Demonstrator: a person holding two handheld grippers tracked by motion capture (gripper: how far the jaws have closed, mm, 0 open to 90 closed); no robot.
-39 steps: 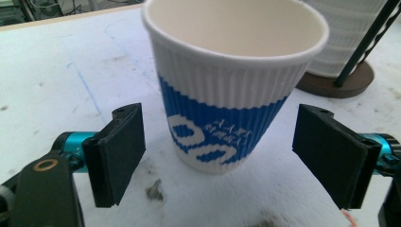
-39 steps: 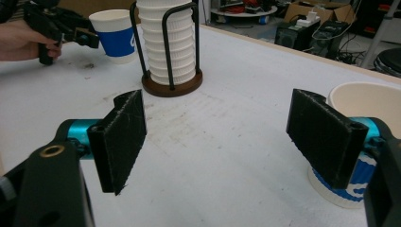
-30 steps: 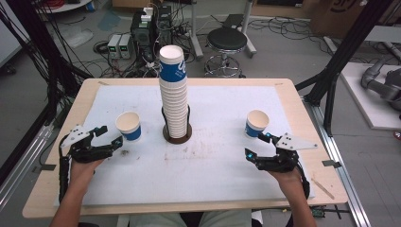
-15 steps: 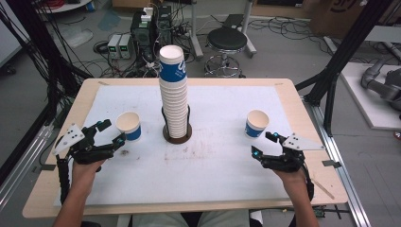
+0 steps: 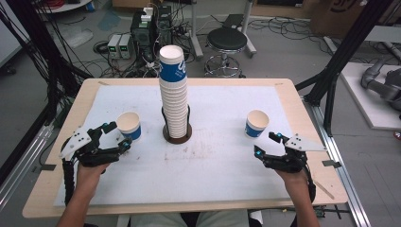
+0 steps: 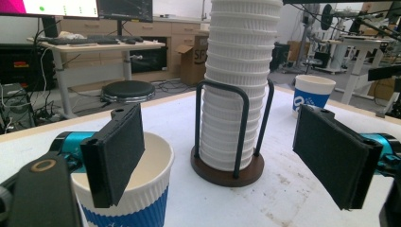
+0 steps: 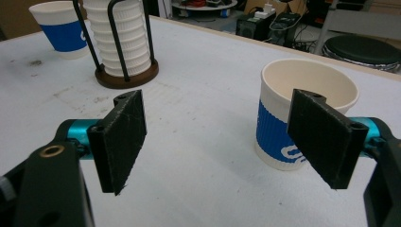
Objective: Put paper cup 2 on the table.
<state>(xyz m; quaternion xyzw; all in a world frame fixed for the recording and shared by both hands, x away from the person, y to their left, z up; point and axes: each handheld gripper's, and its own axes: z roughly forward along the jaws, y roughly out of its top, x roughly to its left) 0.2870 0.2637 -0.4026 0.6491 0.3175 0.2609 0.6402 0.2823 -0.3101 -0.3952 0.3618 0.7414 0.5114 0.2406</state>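
From the high view the layout was pretty symmetrical: left gripper [image 5: 115, 134] sat just beside the left cup [image 5: 129, 125], right gripper [image 5: 268, 144] just short of the right cup [image 5: 257, 124], with the tall stack of cups [image 5: 173, 92] in its wire holder [image 5: 177, 134] between them. Both sets of jaws were spread wide, nothing pinched.

The gripper views added what the top-down shot couldn't. In the left gripper view, the left cup [image 6: 137, 189] stood behind the left-hand jaw rather than between the two pads, and whether it touched that jaw I couldn't tell; the gap framed the holder's brown base [image 6: 227, 168] instead. In the right gripper view, the right cup [image 7: 302, 113] was likewise behind the right-hand jaw, and the gap was just bare surface.

The table [image 5: 94, 92] was light wood covered by a white sheet [image 5: 222, 165] with some brownish smudges near the holder. Behind it in the high view: a black stool [image 5: 227, 40], some electronics boxes [image 5: 118, 46] and loads of cables on the grey floor. The left gripper view showed desks and monitors [image 6: 80, 7] at the back.
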